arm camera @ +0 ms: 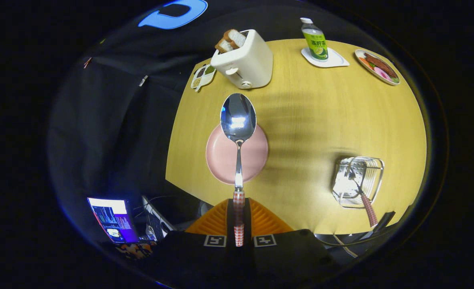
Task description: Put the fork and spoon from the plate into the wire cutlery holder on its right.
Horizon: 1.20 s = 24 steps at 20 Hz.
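The spoon [238, 120] hangs in the air above the pink plate [237, 154], its checked handle clamped between the two fingers of the gripper [239, 216], bowl pointing ahead and catching the light. The plate beneath it lies bare on the yellow table [321, 120]. Off to the right sits the wire cutlery holder [357, 180], with the fork [361, 192] already inside (its checked handle leaning out toward the table's near edge). Farther back stand a white toaster [245, 58] with bread, a bottle [315, 40] on a coaster, and a plate of food [377, 66].
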Each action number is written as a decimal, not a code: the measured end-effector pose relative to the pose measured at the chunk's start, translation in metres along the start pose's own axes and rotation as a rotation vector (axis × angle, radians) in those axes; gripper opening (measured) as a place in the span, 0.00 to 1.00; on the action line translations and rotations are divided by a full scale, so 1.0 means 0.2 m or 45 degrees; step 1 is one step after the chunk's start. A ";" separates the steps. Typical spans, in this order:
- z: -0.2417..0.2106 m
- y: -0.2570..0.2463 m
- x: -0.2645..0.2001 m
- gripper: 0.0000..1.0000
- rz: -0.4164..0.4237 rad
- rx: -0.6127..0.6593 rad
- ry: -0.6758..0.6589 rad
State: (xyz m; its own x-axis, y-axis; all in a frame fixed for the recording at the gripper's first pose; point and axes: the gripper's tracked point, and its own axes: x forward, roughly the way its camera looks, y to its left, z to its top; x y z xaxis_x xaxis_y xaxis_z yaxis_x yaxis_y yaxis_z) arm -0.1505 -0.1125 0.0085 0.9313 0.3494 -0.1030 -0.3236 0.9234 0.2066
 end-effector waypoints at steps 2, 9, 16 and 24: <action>-0.03 -0.15 -0.12 0.10 -0.060 -0.004 0.019; -0.20 -0.53 -0.37 0.10 -0.283 -0.090 0.330; -0.37 -0.74 -0.46 0.10 -0.448 -0.149 0.766; -0.32 -0.83 -0.39 0.10 -0.556 -0.138 1.101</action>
State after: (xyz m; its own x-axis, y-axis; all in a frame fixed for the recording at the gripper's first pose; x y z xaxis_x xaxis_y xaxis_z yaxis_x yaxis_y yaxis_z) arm -0.1802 -0.2831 -0.0798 0.5425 -0.0713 -0.8370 -0.0328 0.9938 -0.1059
